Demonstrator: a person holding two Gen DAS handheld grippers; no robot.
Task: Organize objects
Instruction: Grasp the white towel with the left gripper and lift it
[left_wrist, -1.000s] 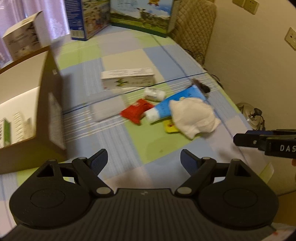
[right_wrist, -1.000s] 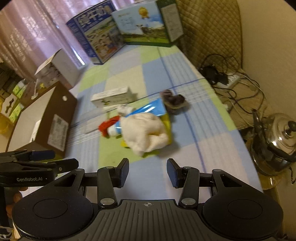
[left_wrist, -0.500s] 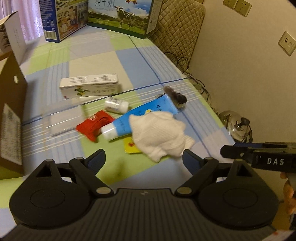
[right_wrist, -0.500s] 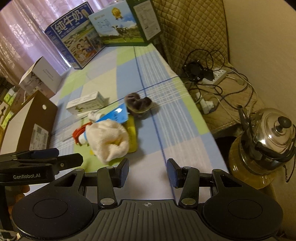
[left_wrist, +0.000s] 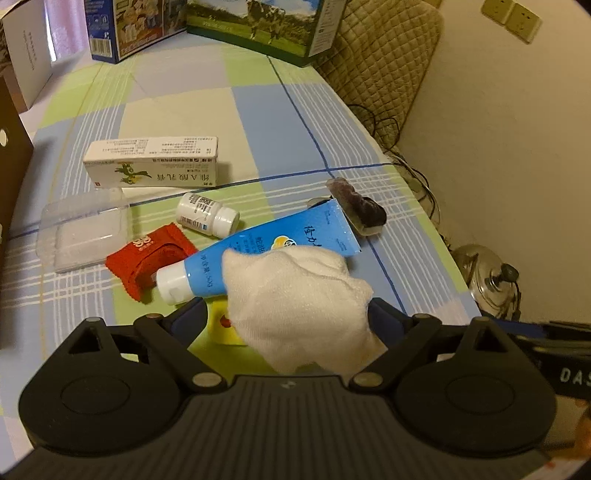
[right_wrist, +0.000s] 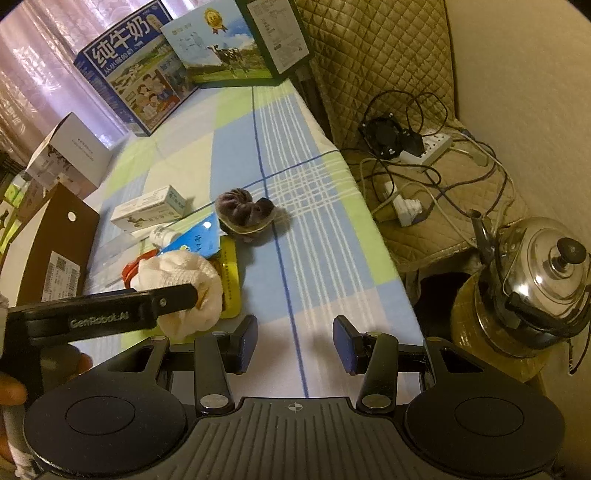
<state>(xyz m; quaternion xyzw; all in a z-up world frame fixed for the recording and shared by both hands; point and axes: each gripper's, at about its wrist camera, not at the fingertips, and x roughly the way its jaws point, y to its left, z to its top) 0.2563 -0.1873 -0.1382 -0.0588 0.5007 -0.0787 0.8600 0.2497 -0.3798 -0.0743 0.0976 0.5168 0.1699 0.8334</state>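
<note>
A bunched white cloth (left_wrist: 295, 295) lies on a blue tube (left_wrist: 266, 243) and a yellow packet (left_wrist: 219, 325) on the checked tablecloth. My left gripper (left_wrist: 288, 314) is open, one finger on each side of the cloth. Around it lie a red packet (left_wrist: 147, 258), a small white bottle (left_wrist: 207, 216), a white medicine box (left_wrist: 151, 166), a clear plastic tray (left_wrist: 81, 230) and a dark scrunchie (left_wrist: 356, 206). My right gripper (right_wrist: 295, 343) is open and holds nothing, low over bare tablecloth right of the cloth (right_wrist: 184, 280). The scrunchie (right_wrist: 243, 216) lies ahead of it.
A brown cardboard box (right_wrist: 55, 251) stands open at the left. Milk cartons (right_wrist: 147, 74) and a white box (right_wrist: 70, 155) line the far end. Off the table's right edge are a steel kettle (right_wrist: 546, 273), a power strip with cables (right_wrist: 424, 147) and a quilted chair (left_wrist: 380, 62).
My left gripper has moved forward and down, so the white cloth now sits between its fingers. My right gripper has shifted right, nearer the table's edge. Both stay open.
</note>
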